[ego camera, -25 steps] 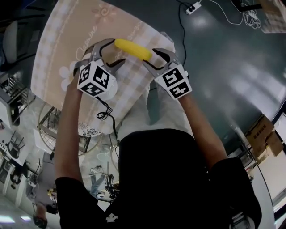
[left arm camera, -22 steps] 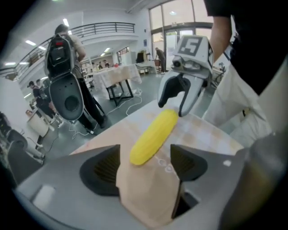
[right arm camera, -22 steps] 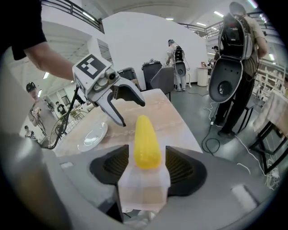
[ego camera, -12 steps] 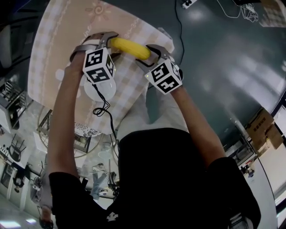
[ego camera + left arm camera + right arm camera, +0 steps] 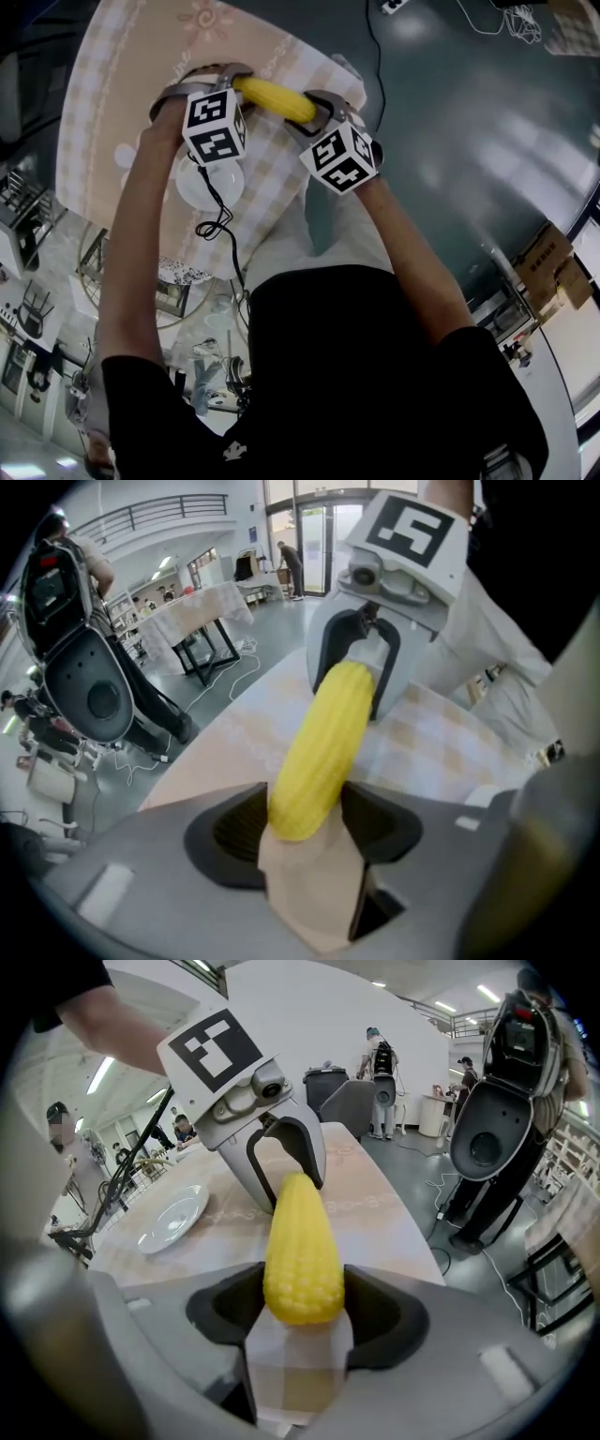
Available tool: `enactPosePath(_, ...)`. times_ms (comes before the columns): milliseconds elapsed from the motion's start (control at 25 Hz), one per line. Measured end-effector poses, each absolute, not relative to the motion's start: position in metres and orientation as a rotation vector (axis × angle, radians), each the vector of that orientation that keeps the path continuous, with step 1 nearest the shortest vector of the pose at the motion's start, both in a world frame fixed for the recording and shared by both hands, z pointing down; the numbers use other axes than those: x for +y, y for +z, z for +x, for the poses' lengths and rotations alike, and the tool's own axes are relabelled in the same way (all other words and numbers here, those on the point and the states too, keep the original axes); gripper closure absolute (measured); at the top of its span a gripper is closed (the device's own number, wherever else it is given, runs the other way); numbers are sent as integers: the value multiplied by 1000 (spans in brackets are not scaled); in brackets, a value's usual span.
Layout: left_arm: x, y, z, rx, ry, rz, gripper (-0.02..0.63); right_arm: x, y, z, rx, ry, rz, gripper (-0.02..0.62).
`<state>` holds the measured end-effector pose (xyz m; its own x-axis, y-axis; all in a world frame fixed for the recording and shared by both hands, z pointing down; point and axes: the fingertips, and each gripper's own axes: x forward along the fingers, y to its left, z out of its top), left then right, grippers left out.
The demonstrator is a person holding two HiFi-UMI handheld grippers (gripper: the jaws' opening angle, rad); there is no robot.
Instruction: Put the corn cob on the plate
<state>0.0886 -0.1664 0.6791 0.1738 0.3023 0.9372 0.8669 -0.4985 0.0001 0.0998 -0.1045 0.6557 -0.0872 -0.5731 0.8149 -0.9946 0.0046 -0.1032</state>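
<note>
A yellow corn cob (image 5: 274, 97) lies level over the checked tablecloth (image 5: 122, 112), with a gripper at each end. My left gripper (image 5: 234, 84) has its jaws round the thin end (image 5: 305, 822). These jaws have just been closing, and both pads touch the cob. My right gripper (image 5: 314, 108) has also been closing a little, and its pads press the thick end (image 5: 300, 1288) from both sides. A white plate (image 5: 202, 187) sits on the cloth under the left marker cube, and it shows empty in the right gripper view (image 5: 173, 1215).
The table's near edge (image 5: 281, 220) runs just below the grippers, against the person's body. A black cable (image 5: 216, 225) hangs from the left gripper over the plate. A dark chair (image 5: 492, 1138) stands on the floor past the table's far side.
Both grippers have come down onto the cob's ends. The left gripper has rolled, so its cube shows a different face, and its jaws have narrowed onto the thin end.
</note>
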Motion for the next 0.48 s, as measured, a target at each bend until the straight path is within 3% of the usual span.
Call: enactPosePath(480, -171, 682, 79, -1093, -1414, -1867, 357, -106, 649, 98, -1747, 918, 1559, 344)
